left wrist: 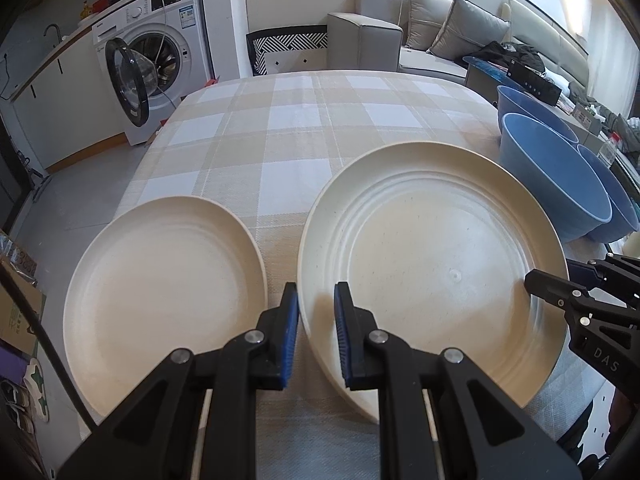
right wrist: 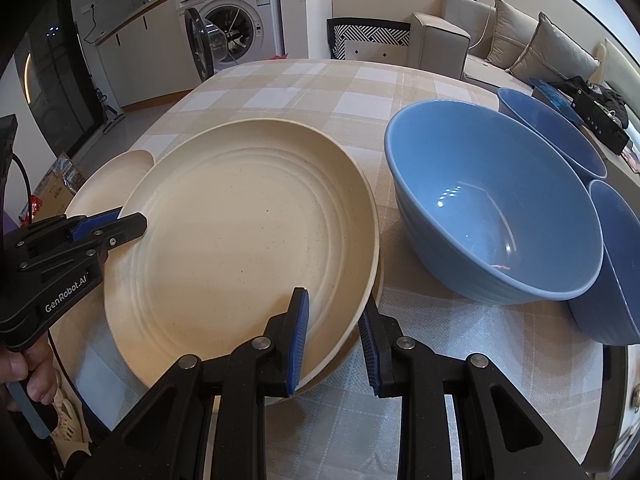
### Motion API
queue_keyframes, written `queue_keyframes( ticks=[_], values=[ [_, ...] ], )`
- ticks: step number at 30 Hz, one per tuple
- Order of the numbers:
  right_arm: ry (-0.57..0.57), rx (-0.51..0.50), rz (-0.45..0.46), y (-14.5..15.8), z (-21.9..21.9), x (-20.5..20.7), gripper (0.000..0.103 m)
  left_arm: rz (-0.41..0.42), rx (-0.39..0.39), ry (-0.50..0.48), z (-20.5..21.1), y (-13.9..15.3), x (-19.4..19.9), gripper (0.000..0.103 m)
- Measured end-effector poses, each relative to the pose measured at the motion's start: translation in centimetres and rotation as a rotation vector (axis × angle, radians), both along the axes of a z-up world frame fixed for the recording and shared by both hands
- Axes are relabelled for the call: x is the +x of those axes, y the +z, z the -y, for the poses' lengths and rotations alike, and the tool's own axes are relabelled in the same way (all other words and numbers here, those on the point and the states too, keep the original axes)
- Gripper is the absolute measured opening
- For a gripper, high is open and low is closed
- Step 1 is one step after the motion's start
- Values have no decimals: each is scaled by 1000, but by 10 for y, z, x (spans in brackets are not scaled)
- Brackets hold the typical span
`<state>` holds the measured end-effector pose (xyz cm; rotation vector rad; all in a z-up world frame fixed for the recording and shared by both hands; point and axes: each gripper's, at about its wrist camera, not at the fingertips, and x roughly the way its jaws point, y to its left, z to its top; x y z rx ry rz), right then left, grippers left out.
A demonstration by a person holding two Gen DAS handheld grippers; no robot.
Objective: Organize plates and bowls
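A large cream plate (left wrist: 432, 256) lies on the checked tablecloth, with a second cream plate (left wrist: 160, 292) to its left. In the right wrist view the large plate (right wrist: 248, 240) appears to rest on another plate whose rim shows beneath it. My left gripper (left wrist: 316, 332) is open, its fingers astride the large plate's left rim. My right gripper (right wrist: 334, 340) is open, its fingers astride the plate's near right rim; it also shows in the left wrist view (left wrist: 560, 292). Three blue bowls (right wrist: 492, 200) stand at the right.
The checked tablecloth (left wrist: 304, 120) covers the table. A washing machine (left wrist: 156, 56) with its door open stands beyond the far left. A sofa (left wrist: 440, 40) is at the far right, and a low table with clutter (left wrist: 532, 76) is behind the bowls.
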<state>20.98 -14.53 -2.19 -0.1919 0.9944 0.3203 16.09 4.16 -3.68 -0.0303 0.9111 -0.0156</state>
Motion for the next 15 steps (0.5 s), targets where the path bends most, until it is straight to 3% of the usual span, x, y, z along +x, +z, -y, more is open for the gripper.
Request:
queue_keyframes(
  ticks=[15],
  values=[
    [-23, -11, -5, -6, 5, 1, 25, -14, 8, -18, 9, -6, 4, 15]
  ],
)
